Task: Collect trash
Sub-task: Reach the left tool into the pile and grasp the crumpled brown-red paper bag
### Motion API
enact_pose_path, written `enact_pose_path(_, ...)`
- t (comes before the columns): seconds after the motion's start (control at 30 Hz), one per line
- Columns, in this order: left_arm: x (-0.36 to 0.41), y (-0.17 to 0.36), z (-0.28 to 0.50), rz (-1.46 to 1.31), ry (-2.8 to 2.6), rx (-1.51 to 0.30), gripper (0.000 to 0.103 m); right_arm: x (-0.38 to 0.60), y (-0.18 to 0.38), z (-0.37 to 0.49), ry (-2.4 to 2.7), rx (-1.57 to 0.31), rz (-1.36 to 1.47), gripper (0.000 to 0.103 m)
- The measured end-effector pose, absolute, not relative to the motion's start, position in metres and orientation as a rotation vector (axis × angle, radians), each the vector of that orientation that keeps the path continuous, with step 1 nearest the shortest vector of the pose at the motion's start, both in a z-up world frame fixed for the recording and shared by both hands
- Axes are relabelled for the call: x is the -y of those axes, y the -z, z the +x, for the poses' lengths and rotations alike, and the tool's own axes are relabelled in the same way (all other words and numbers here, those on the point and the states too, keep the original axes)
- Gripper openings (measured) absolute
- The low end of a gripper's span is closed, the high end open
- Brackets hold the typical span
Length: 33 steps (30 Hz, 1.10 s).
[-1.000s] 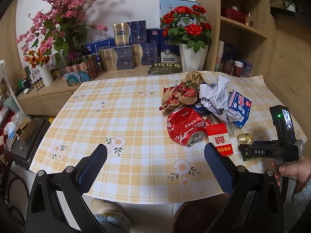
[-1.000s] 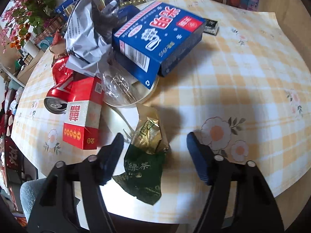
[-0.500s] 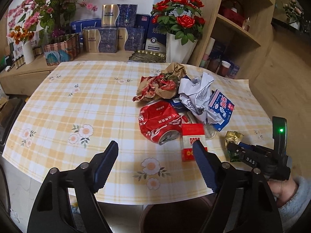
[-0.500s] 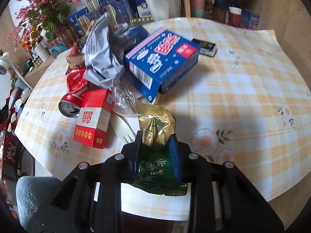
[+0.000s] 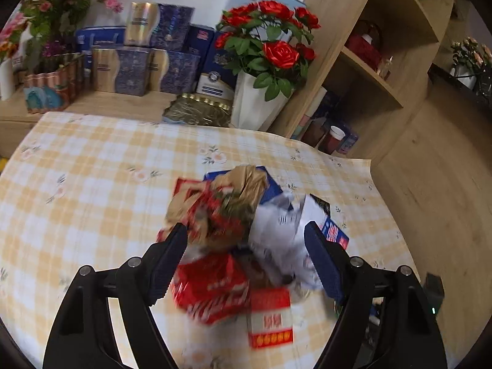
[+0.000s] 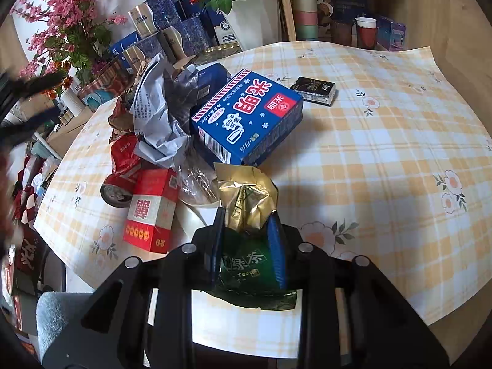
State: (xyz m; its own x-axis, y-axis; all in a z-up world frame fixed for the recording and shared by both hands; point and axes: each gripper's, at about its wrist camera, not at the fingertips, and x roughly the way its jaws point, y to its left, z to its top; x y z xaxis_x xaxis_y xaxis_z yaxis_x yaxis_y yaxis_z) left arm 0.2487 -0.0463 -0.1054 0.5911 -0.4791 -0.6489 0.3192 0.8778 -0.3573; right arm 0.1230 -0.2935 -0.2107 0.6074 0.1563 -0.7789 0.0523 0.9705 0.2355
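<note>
Right hand-held gripper point(image 6: 246, 243): jaws narrow, clamped on crinkled green-and-gold foil tea pouch point(image 6: 246, 230), low centre of right wrist view, at near edge of checked-cloth bench point(image 6: 384, 153). Pouch judged light, soft, slippery; grip low across its flat body. Left hand-held gripper point(image 5: 246, 258): jaws wide, nothing held, over blurred pile at centre of left wrist view. Crushed red drink can point(image 5: 212, 289): light, dented, stiff; take across its middle. Blue printed carton point(image 6: 249, 120): rigid, light.
</note>
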Motion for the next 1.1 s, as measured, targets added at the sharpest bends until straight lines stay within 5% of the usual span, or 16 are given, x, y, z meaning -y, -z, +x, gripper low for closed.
enact_pose_path(0.43,0.104,0.153,0.345,-0.032,0.477,-0.928,0.075,0.311,0.21,0.124,-0.054,-0.909,0.264,0.03)
enact_pose_path(0.5,0.11,0.157,0.347,0.019,0.483,-0.932,0.06,0.312,0.211,0.125,-0.051,-0.911,0.265,0.03)
enact_pose_path(0.57,0.113,0.161,0.348,0.052,0.484,-0.953,0.028,0.312,0.211,0.124,-0.051,-0.911,0.268,0.03)
enact_pose_path(0.63,0.109,0.159,0.346,0.053,0.485,-0.946,0.023,0.312,0.21,0.124,-0.052,-0.909,0.269,0.03)
enact_pose_path(1.1,0.031,0.08,0.303,-0.059,0.44,-0.797,0.021,0.295,0.177,0.105,-0.08,-0.844,0.253,0.03)
